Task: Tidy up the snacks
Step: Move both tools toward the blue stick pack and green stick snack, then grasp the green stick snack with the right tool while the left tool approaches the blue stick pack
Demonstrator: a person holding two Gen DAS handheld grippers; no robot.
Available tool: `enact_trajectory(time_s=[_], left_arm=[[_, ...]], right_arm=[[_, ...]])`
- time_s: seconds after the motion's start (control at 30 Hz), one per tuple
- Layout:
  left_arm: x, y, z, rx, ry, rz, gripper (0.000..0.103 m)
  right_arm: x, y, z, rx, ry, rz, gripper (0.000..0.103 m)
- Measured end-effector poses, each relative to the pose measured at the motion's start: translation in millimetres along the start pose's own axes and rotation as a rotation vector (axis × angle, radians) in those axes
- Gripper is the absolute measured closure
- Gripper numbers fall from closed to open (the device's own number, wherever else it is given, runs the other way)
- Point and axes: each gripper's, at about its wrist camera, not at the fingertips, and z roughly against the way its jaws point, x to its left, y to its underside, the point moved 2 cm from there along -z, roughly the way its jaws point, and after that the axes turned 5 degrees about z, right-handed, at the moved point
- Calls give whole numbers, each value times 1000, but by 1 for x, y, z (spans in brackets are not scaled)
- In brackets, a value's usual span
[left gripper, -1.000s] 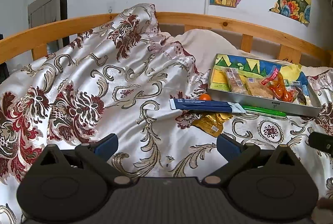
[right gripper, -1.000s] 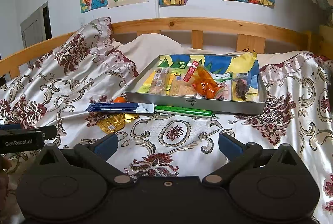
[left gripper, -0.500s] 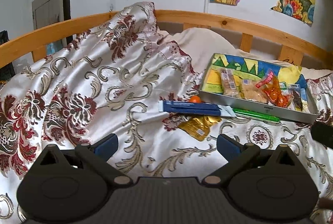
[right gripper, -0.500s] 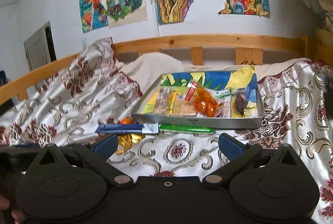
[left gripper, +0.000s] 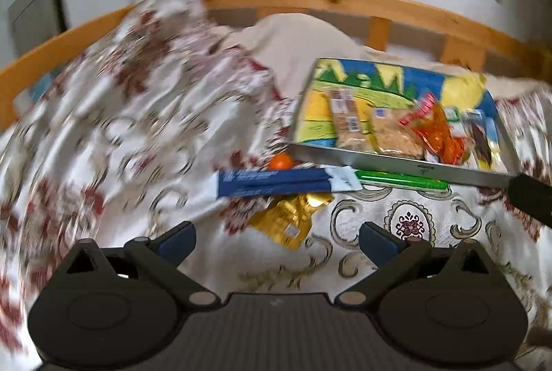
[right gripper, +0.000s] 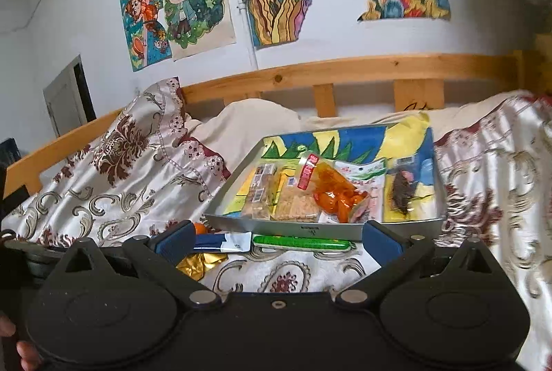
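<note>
- Snacks sit in two lots on the bed: several packets already in the tray [right gripper: 345, 227], and four loose ones on the quilt [left gripper: 138, 136] just in front of its near wall, namely a blue packet [left gripper: 276, 183], a green stick [left gripper: 400, 180], a gold pouch [left gripper: 289, 221] and a small orange sweet [left gripper: 280, 161].
- Left gripper [left gripper: 276, 238] hangs low over the gold pouch, jaws wide and holding nothing; the right gripper [right gripper: 276, 238] is also wide and empty, aimed at the green stick [right gripper: 300, 241] and the tray wall.
- Blue packet lies partly over the gold pouch, so a grab at the pouch could, I'd say, drag the packet along or flip it off.
- Quilt is soft, slippery and rumpled; jaws pressing down on a flat packet may pinch cloth with it and tug the bedding, and the tray riding on that bedding could tilt.
- Green stick lies tight against the tray wall, leaving little room for a finger on the far side; a push there might shunt the tray.
- Orange sweet is round and half hidden behind the blue packet; it looks likely to roll into a fold.
- Both grippers are close together, and the left view is blurred, so a hasty reach could knock one against the other.
</note>
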Motion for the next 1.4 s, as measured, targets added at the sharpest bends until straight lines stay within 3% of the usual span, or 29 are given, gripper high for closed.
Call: enact_trajectory(time_s=[0.17, 0.3, 0.5, 0.73, 0.9, 1.13, 1.23, 1.4], left_arm=[[-8, -19, -29, 16, 61, -241, 1], [-8, -30, -55, 13, 112, -371, 1], [9, -51, -103, 55, 237, -391, 1], [15, -63, -143, 158, 371, -504, 1], [7, -67, -156, 299, 444, -649, 1], [-9, -70, -164, 539, 444, -742, 1], [-16, -71, -154, 527, 464, -780, 1], [-26, -60, -139, 510, 508, -674, 4]], right_arm=[[-14, 7, -38, 21, -16, 40, 1], [-29, 16, -71, 75, -28, 23, 1], [-51, 26, -125, 180, -63, -59, 1], [-60, 37, -153, 217, -84, -39, 1], [-68, 38, -164, 234, -103, -51, 1], [-74, 35, -167, 256, -187, -77, 0], [-73, 35, -164, 255, -235, -70, 0], [-60, 34, -150, 263, -343, -13, 1]])
